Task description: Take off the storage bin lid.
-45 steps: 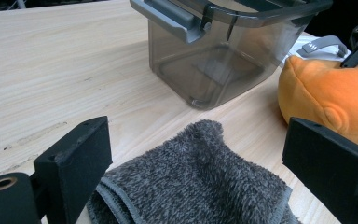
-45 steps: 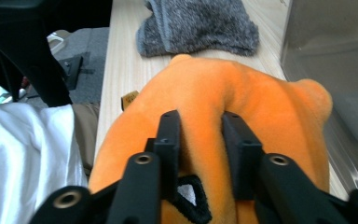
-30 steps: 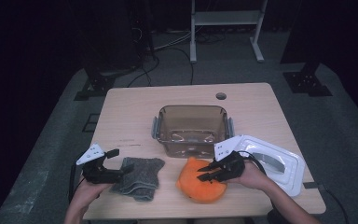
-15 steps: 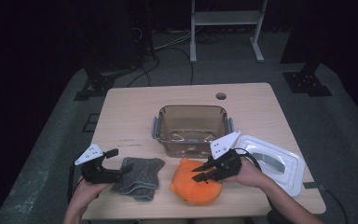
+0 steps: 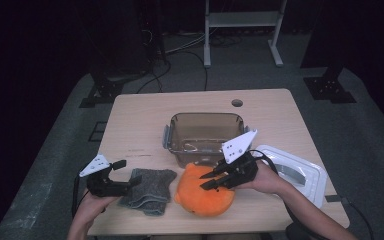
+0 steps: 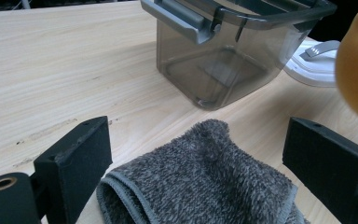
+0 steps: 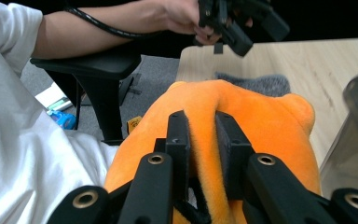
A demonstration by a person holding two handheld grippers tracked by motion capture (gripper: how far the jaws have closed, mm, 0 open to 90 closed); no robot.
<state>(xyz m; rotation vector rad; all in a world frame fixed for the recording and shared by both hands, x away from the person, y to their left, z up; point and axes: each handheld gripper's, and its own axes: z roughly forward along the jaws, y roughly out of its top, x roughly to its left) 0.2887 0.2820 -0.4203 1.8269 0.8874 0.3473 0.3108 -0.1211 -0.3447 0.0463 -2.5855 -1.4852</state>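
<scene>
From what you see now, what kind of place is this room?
Probably a lab or studio set up for recording, not a home. A lone wooden table stands on grey floor in a dark room, with cables and a metal stand behind it.

Wooden table (image 5: 140, 125) carries a clear tub (image 5: 200, 132), white lid (image 5: 300, 172), grey cloth (image 5: 147, 192)

text: none legible | labels: none | brands: none | numbers: none | signs: none
</scene>
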